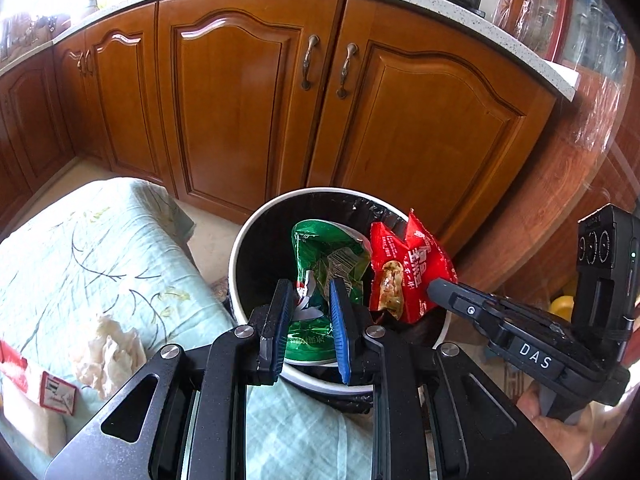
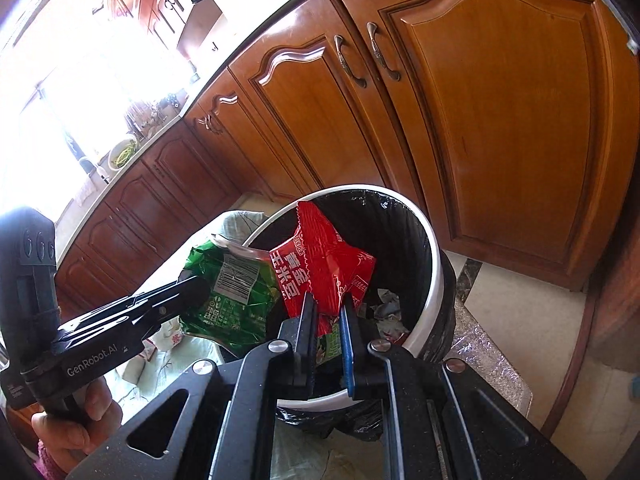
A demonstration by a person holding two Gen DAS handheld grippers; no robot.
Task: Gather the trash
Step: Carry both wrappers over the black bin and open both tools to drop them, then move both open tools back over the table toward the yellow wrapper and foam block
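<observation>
Tongs grasp wrappers over the bin (image 1: 256, 236): left (image 1: 310, 294) green (image 1: 320, 264), right (image 2: 328, 306) red (image 2: 320, 268).

Wrist views angled down, sharing bin (image 1: 240, 240)

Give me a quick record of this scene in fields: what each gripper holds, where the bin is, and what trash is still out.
left gripper: shut on green wrapper, over the bin
right gripper: shut on red wrapper, over the bin
bin: white, black liner, on the floor before wooden cabinets
inside bin: crumpled scraps
still out: crumpled tissue and red-and-white packet on the pale green cloth
</observation>
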